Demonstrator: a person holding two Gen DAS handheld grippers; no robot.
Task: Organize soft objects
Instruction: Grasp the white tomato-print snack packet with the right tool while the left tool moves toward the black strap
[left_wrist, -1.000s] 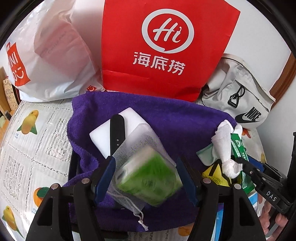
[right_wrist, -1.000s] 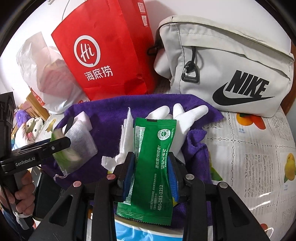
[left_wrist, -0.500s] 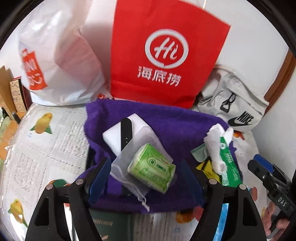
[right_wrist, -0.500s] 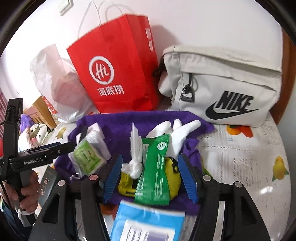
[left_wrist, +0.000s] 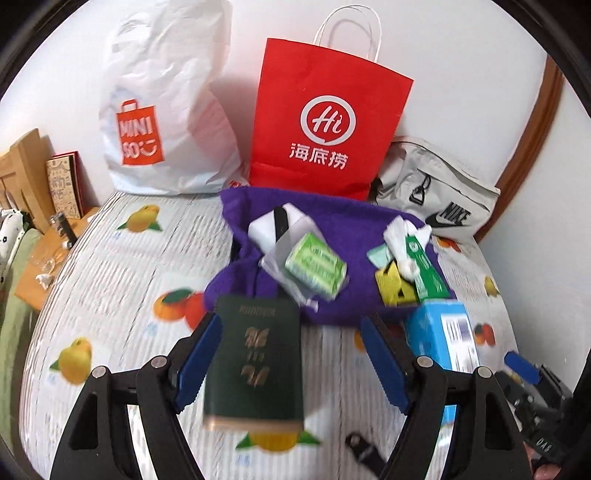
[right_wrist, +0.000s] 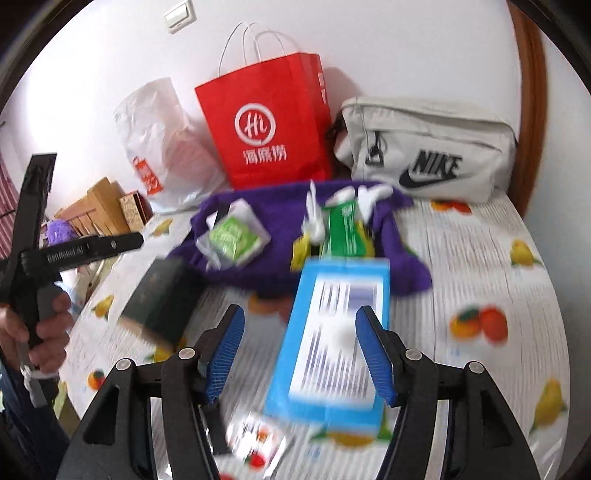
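The table (left_wrist: 110, 266), under a cloth printed with fruit, carries everything; the purple towel (left_wrist: 332, 225) near its back edge serves as landmark. Behind the towel stand a white plastic bag (left_wrist: 162, 110) marked MINISO, a red paper bag (left_wrist: 325, 122) with a "Hi" logo and Chinese characters, and, to the right, a grey pouch (right_wrist: 428, 147) lettered NIKE. What these three contain cannot be seen.

In front of the towel, nearer the cameras, a blue box (right_wrist: 332, 332) with blurred print lies on the table in line with the right gripper (right_wrist: 299, 347), whose jaws stand apart without touching it. A dark green booklet (left_wrist: 255, 365) with gold lettering lies in front of the towel's left corner, in line with the left gripper (left_wrist: 291, 362), whose jaws stand wide and hold nothing.

On the towel lie the soft things: a mesh pouch (left_wrist: 291, 254) holding a green tissue pack (left_wrist: 316, 266), leaning on a white block (left_wrist: 266, 225) with a black strap; toward the right end, a green sachet (left_wrist: 421, 266), white wadded tissue (left_wrist: 397, 236) and a yellow item (left_wrist: 391, 286).

A hand (right_wrist: 40, 328) grips the left tool's handle.
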